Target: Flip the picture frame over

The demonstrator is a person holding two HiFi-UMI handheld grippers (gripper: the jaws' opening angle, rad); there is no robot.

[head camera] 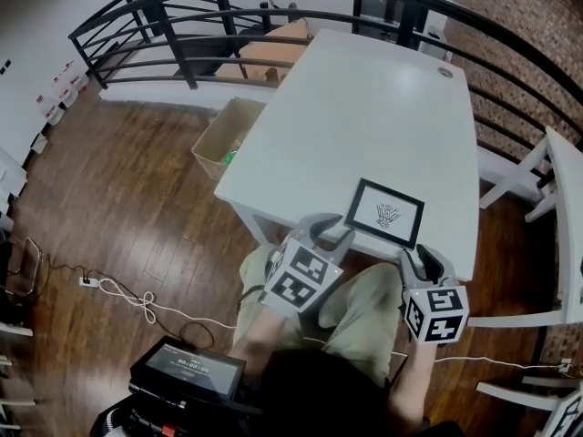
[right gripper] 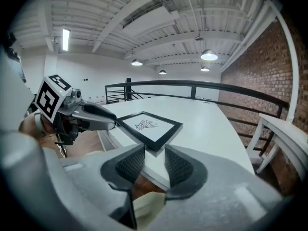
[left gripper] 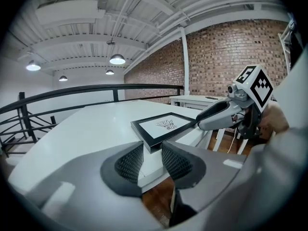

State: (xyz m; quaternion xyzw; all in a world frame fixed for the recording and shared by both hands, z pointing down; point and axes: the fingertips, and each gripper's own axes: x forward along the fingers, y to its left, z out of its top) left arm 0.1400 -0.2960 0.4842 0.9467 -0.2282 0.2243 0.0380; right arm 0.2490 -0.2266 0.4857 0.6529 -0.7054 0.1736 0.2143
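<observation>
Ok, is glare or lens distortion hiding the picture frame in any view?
Head view: even light, the picture frame sharp, only a soft sheen on the white table beyond it. Left gripper view: fisheye curves the railing and darkens the corners, frame crisp. Right gripper view: same curving, bright ceiling lamps, no glare on the frame.

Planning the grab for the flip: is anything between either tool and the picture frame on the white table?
Nothing visible. The picture frame lies face up at the near edge of the table; the left tool and right tool face its near corners, jaws open.
</observation>
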